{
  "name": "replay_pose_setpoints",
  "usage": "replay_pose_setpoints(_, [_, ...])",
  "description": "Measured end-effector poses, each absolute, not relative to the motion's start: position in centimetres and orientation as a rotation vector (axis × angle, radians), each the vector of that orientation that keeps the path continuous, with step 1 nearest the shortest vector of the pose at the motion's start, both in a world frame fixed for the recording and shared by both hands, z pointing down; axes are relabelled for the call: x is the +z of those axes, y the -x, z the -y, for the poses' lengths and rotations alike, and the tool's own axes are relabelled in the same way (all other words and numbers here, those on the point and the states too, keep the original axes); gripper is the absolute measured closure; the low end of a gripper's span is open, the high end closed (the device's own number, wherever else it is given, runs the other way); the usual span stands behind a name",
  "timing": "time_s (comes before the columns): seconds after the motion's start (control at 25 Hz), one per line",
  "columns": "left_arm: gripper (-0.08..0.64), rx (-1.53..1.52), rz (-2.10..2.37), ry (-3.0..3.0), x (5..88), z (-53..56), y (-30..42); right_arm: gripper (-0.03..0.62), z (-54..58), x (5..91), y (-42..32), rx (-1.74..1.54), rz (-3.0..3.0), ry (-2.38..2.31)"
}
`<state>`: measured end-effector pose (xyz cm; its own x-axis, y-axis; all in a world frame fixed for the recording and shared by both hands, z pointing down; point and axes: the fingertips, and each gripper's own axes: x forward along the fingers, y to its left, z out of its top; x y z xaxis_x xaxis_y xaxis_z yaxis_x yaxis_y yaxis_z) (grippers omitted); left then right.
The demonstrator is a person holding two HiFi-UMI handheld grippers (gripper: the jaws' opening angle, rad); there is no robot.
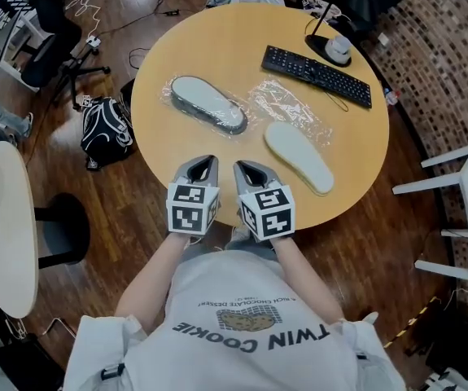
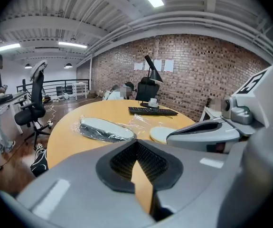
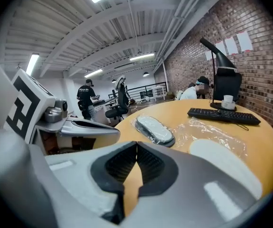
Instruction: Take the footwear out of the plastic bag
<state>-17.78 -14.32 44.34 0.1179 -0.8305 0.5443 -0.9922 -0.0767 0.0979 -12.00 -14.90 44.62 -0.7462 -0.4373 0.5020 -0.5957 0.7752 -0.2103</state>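
A grey slipper inside a clear plastic bag [image 1: 207,104] lies on the round wooden table [image 1: 160,63], left of centre. A pale slipper [image 1: 299,156] lies bare at the right, with an empty crumpled bag [image 1: 286,106] just behind it. My left gripper [image 1: 204,164] and right gripper [image 1: 247,169] hover side by side over the table's near edge, both shut and holding nothing. In the left gripper view the jaws [image 2: 136,144] point at the bagged slipper [image 2: 105,129]. The right gripper view has its jaws [image 3: 136,148] aimed between the bagged slipper [image 3: 154,128] and the pale slipper [image 3: 224,163].
A black keyboard [image 1: 318,76] and a desk lamp's base with a cup [image 1: 336,49] sit at the table's far right. A black backpack [image 1: 105,130] lies on the floor at the left, near an office chair [image 1: 50,51]. A white chair [image 1: 461,218] stands at the right.
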Motion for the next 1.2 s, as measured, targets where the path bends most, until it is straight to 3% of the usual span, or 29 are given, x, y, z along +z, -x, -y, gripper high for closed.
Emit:
replay_pose_setpoints(0.36, [0.555, 0.641, 1.818, -1.953, 44.9, 19.9, 21.8, 0.591, 20.5, 46.4, 11.0, 0.655, 2.531, -0.837])
replay_pose_setpoints(1.2, [0.555, 0.933, 1.764, -1.888, 53.0, 33.5, 41.5, 0.580, 28.8, 53.2, 14.2, 0.941, 2.301, -1.100])
